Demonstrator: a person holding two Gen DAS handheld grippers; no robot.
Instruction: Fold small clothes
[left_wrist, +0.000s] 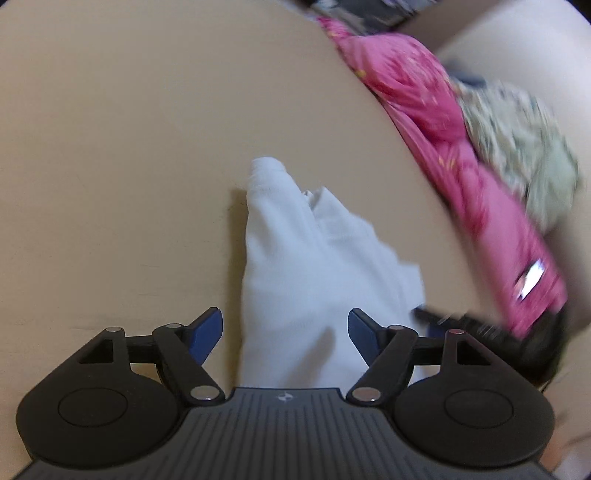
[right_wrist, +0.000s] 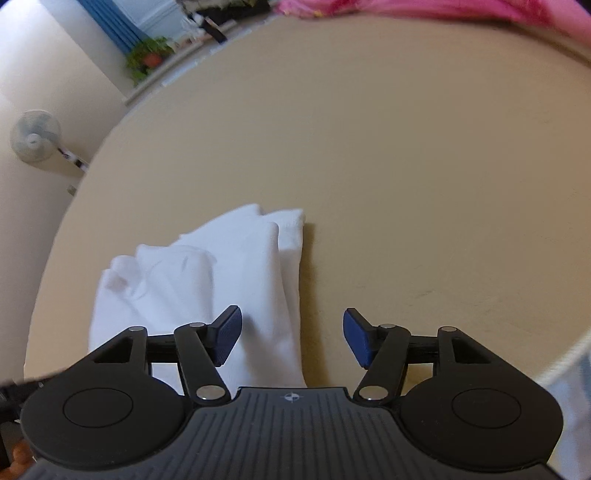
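One white garment on a beige table, two grippers above it with jaws spread.

The single white garment (left_wrist: 314, 266) lies folded into a long, narrow bundle on the beige table (left_wrist: 129, 147), well in from the far edge, its layered end pointing away from both cameras. The left gripper (left_wrist: 285, 334) hangs over the near end with its two blue pads (left_wrist: 208, 332) apart and clear of the cloth, holding nothing. The right gripper (right_wrist: 291, 338) is likewise released: one blue pad shows over the cloth's right fold and the other over bare table, neither pressing on it. Along the table's far right edge lies one pink patterned cloth (left_wrist: 436, 122), with what looks like one pale green printed piece (left_wrist: 517, 147) beside it, though blur leaves that uncertain. Beyond the table stand one fan (right_wrist: 35, 136) and one potted plant (right_wrist: 146, 59).
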